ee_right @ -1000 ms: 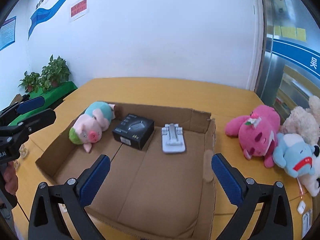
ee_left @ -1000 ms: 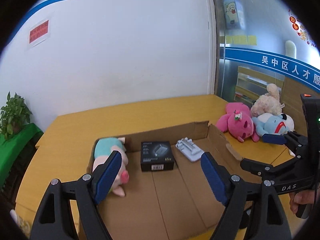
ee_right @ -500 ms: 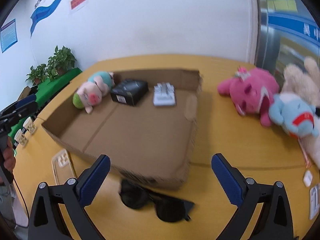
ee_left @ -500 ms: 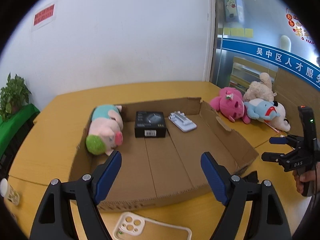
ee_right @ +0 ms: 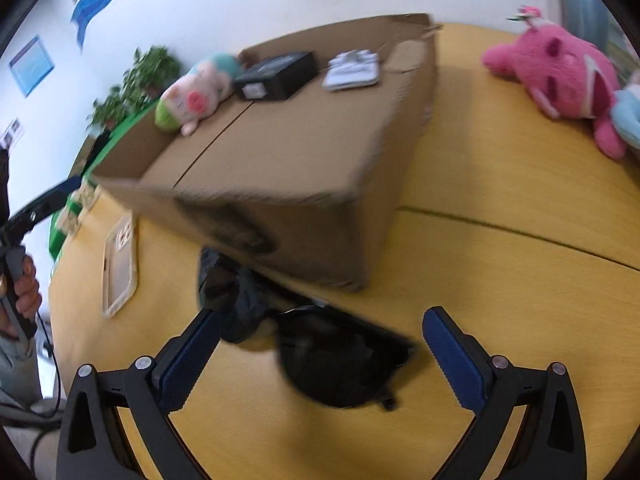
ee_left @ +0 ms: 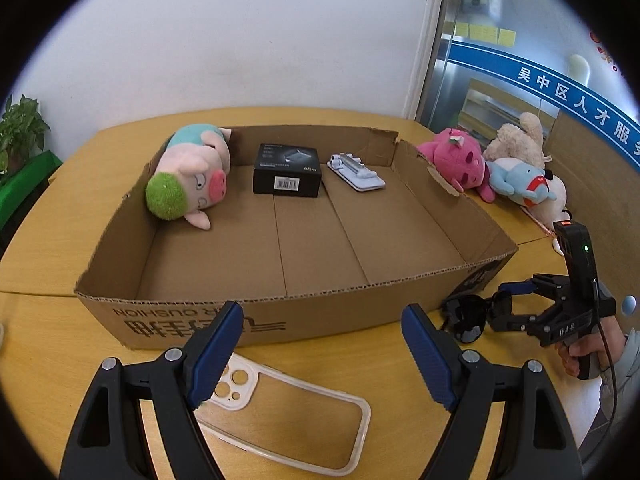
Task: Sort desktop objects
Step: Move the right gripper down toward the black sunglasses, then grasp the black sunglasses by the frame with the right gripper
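A shallow cardboard box (ee_left: 304, 312) lies on the yellow table and holds a pig plush (ee_left: 188, 178), a black boxed charger (ee_left: 287, 170) and a white stand (ee_left: 356, 170). Black sunglasses (ee_right: 320, 344) lie on the table by the box's front right corner; they also show in the left wrist view (ee_left: 468, 314). My right gripper (ee_right: 320, 356) is open, with its blue pads on either side of the sunglasses. My left gripper (ee_left: 320, 356) is open and empty above a clear phone case (ee_left: 280, 420) in front of the box.
A pink plush (ee_left: 460, 158), a blue plush (ee_left: 520, 180) and a beige plush (ee_left: 516, 136) lie on the table right of the box. Potted plants (ee_left: 20, 132) stand at the far left. The phone case also shows in the right wrist view (ee_right: 120, 264).
Both grippers have pulled back from over the box and dropped towards the table's near side. The right gripper has come down around the sunglasses. The left gripper now hovers over the phone case.
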{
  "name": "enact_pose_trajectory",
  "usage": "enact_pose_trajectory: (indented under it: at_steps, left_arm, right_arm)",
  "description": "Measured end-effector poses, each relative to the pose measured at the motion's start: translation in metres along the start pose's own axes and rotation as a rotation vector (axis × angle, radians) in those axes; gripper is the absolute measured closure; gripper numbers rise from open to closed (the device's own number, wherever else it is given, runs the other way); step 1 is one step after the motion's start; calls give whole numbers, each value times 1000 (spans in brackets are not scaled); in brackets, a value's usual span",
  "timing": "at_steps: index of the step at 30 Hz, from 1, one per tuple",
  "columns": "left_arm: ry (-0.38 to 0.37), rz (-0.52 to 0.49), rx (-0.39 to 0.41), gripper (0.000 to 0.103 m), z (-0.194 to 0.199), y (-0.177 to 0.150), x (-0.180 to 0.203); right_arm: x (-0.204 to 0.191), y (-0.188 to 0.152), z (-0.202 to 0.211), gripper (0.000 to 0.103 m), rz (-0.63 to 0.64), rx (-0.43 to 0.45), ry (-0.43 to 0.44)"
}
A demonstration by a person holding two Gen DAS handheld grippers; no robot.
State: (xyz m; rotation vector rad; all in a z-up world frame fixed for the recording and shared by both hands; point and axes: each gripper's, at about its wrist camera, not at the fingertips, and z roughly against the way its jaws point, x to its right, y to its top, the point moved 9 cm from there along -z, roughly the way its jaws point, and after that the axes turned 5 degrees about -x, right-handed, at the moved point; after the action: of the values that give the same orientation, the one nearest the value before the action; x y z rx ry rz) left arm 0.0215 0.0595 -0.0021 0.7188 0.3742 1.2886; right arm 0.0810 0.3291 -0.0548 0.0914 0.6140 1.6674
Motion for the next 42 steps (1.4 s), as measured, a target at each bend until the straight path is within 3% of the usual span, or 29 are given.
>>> enact_pose_trajectory:
  at_steps: [7,10,12,14,15,17,23,28,30,31,33,37,42]
  left_arm:
    - [-52,20,-39,21,-12,-11,2]
    - [-95,23,-72,21,-20,-16,8]
    - [-129,24,-92,21,-24,-19,15]
    - [-169,29,-106,21,-26,-22,21]
    - [-186,33,-113,21,-28,-23,25]
    - [-216,43,-135,21,-32,-27,29]
    - [-362,107,-274,23,-56,-46,56]
    - [-463,143,-353,24,-69,-59,79]
    - [-503,169,-383,25,-73,-63,86]
    - [-515,175,-398,27,-75,-66,90]
    - [-528,187,-432,42,-80,-72,93]
    - [-462,206,-422,68,-81,-73,80]
    - [-453,230,-390,70,-71,-69,70]
  right_arm:
    - [-65,-47,-1,1,83,-46,46]
    - [-76,-52,1,3,88,-10,-7]
    - [-77,-50,2,9,102,8,-61]
    - [-77,-51,-3,28,94,-14,-102]
    - [-78,-53,-5,30,90,-18,-113]
    - [-88,-55,-6,48,91,-19,-140]
    - [-116,-60,-12,58,18,10,-165]
    - [-120,-59,-10,66,-104,49,-105]
    - [-123,-58,-12,69,-155,58,-27]
    - [-125,-56,-13,70,-162,59,-11]
    - [-132,-56,-15,71,-158,62,9]
    - [-140,-56,-18,71,-154,65,27]
    - [-149,-52,-14,73,-140,87,41]
